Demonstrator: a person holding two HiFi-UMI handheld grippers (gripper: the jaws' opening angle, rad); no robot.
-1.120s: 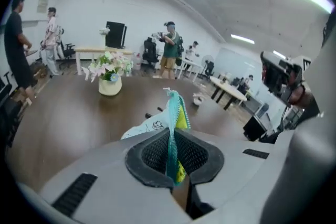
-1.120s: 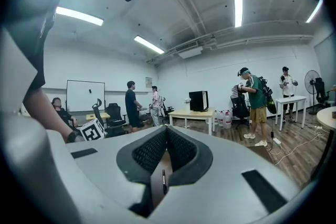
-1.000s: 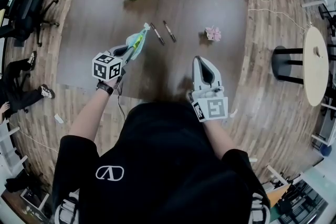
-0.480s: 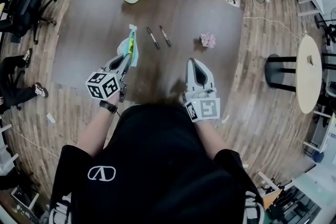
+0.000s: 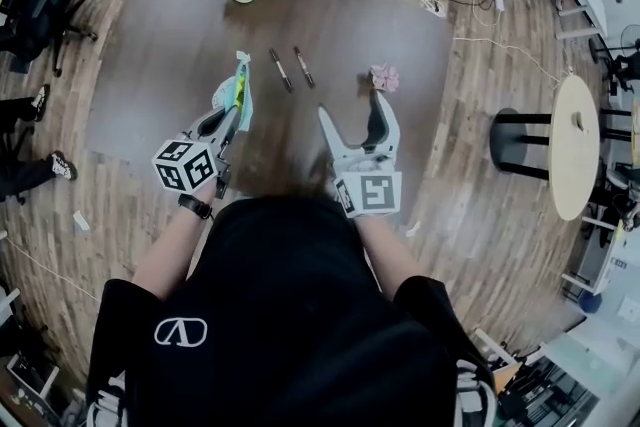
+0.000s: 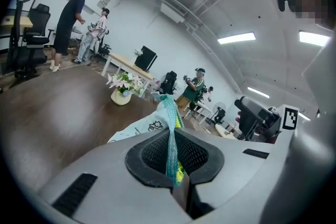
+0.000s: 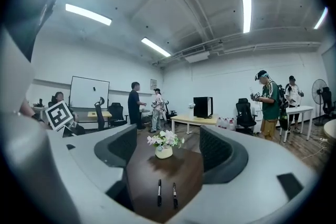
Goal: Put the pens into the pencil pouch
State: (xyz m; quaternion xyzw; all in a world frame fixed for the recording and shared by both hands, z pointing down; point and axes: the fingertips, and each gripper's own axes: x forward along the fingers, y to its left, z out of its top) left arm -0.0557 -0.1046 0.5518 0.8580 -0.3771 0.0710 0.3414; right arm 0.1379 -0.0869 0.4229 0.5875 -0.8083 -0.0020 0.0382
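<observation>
Left tongs (image 5: 236, 111) pinch the pencil pouch (image 5: 239, 83); right tongs (image 5: 352, 105), just opened wide, are empty; both pens (image 5: 281, 70) remain on the worktop (image 5: 160, 25).

The left hand-held gripper (image 6: 170, 136) hides most of the pencil pouch (image 6: 167, 110); markings on the two pens (image 5: 281, 71) are too small to read.

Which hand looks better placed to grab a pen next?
Probably the right. The right gripper has just been opening its jaws, holds nothing, and faces the two pens. The left gripper is shut on the pencil pouch.
</observation>
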